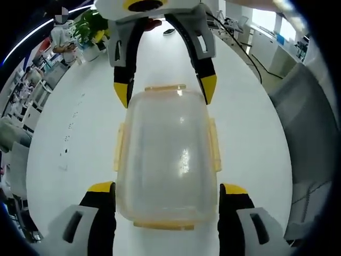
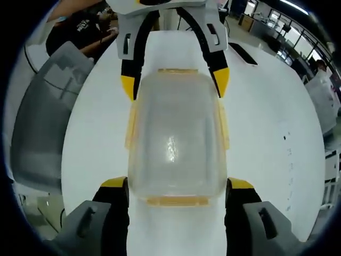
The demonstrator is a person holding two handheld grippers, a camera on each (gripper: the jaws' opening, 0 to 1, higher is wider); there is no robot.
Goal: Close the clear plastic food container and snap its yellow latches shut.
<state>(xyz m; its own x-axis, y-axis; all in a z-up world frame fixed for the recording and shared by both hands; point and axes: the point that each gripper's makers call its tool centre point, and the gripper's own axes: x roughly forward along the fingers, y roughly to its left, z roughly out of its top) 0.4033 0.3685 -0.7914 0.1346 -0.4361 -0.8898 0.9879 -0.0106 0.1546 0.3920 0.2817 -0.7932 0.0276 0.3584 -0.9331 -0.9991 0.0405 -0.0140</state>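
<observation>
The clear plastic food container [image 1: 166,154] lies on the white table [image 1: 69,138], its lid on top and yellow latches [image 1: 215,144] along all four edges. My left gripper [image 1: 168,188] is open, its yellow-tipped jaws straddling the container's near end. From the far side my right gripper [image 1: 165,90] reaches in, its jaws open around the opposite end. In the right gripper view the same container [image 2: 176,138] sits between my right gripper [image 2: 178,184] below and my left gripper [image 2: 174,85] above. Whether the fingertips [image 2: 113,184] touch the container's walls is unclear.
A grey chair [image 1: 309,122] [image 2: 42,122] stands close beside the table. A small black object [image 2: 245,53] lies on the table beyond the container. Potted plants [image 1: 90,26] and desks stand further off, and a person in dark clothes [image 2: 80,26] is behind the table.
</observation>
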